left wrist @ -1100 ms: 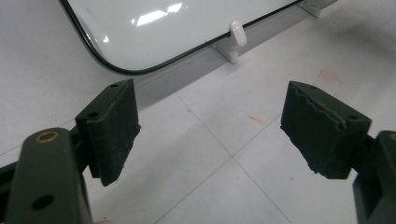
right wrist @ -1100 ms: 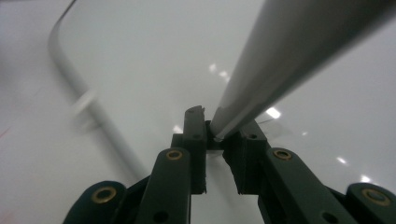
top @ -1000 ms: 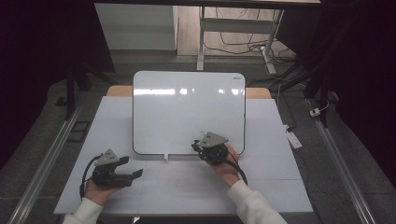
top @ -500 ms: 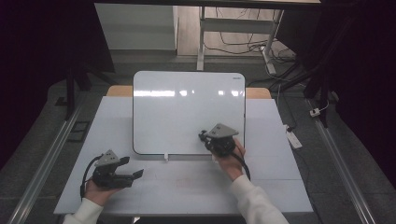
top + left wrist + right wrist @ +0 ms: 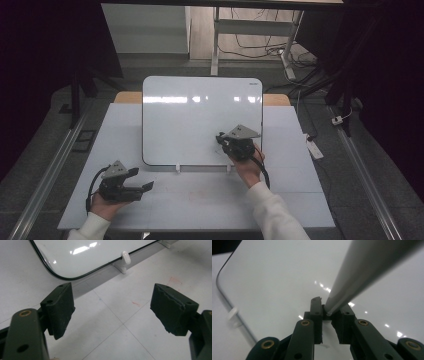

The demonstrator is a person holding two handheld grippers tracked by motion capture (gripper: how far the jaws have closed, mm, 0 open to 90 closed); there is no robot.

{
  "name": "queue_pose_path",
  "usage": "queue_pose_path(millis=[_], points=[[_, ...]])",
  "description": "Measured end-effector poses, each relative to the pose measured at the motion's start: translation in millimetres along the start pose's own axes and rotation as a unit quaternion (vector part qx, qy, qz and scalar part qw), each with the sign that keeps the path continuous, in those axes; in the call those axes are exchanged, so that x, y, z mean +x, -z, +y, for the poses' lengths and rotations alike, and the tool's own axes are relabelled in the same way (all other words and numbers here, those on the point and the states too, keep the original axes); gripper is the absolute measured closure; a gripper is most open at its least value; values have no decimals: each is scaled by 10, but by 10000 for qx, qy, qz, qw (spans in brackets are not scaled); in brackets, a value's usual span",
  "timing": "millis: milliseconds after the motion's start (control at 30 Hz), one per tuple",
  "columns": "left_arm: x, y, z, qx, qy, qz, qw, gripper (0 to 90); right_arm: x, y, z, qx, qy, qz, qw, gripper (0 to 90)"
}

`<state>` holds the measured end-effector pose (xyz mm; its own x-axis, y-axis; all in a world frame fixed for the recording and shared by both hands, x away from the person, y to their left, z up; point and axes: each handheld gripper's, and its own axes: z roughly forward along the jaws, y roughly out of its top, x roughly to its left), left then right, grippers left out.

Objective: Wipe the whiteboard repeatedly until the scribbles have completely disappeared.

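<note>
Two grippers are at work, and only the right gripper (image 5: 220, 138) has shifted: against the frame a second back it sits higher up the whiteboard (image 5: 200, 117) and a little further toward its right edge, the hand lifted off the table (image 5: 300, 200) with it, while the left gripper (image 5: 145, 185) has kept its place near the table's front left. The right hand (image 5: 246, 167) reaches forward from a white sleeve, wrist raised, holding its gripper over the board's lower right part and pointing left across the face. Its jaws are clamped on a grey marker (image 5: 352, 287), which in the right gripper view runs up and away from the pads, blurred, over the glossy board. The left hand (image 5: 102, 205) rests low on the table, its gripper pointing right, jaws wide apart with nothing between them, just short of the board's bottom corner and one of its white clips (image 5: 125, 257).
</note>
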<state>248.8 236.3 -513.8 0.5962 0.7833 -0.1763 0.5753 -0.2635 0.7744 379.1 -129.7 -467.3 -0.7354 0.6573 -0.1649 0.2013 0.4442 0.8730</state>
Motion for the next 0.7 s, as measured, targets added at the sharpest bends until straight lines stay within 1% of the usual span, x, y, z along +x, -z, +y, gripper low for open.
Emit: queue_pose_path(millis=[67,100,133,167,200,233,267,300,333,367,400,433,467,500,533,567,600,633,667,700], points=[[14,-8,-3,18,23,-13,10000,201,154,-38,-53,178,330,269,9989,773],[15,-9,-5,23,19,-12,10000,200,195,-36,-65,228,523,258,9980,773],[12,-9,-5,23,17,-7,10000,200,175,-25,-61,230,549,228,9980,773],[7,-7,-5,18,12,-2,10000,201,107,-4,-56,138,369,143,9991,773],[2,-2,-4,11,1,-8,10000,201,29,27,-53,43,134,-6,9999,773],[-3,1,-4,3,-5,3,10000,200,-34,57,-57,-12,-25,-96,10000,773],[-3,0,-3,0,-4,2,10000,201,-54,77,-69,-7,-85,-115,9999,773],[2,-4,-2,10,-1,-9,10000,201,-21,83,-87,23,-57,-103,9999,773],[6,-12,0,22,2,-4,10000,201,46,73,-114,108,48,-7,9999,773],[8,-18,2,30,8,-9,10000,200,130,51,-153,189,168,176,9995,773],[7,-20,2,33,3,-12,10000,200,206,39,-185,264,366,253,9987,773],[3,-18,1,32,-12,-9,10000,200,236,43,-196,273,504,213,9981,773],[-3,-14,0,33,-11,-8,10000,200,201,50,-193,249,403,234,9986,773],[-9,-8,-2,24,-2,-4,10000,200,134,67,-186,153,222,155,9995,773],[-11,-3,-2,9,-6,3,10000,200,65,92,-178,57,91,-4,9999,773],[-8,1,-2,1,-8,6,10000,200,14,110,-172,10,-39,-86,10000,773],[-5,-1,0,-6,6,7,10000,200,0,112,-175,-28,-126,-64,9999,773],[1,-6,2,8,10,0,10000,200,33,115,-177,10,-57,-122,9999,773],[3,-14,3,19,8,-1,10000,200,93,100,-183,98,34,-44,9999,773],[4,-21,4,34,2,-5,10000,200,166,73,-205,167,124,105,9997,773]])
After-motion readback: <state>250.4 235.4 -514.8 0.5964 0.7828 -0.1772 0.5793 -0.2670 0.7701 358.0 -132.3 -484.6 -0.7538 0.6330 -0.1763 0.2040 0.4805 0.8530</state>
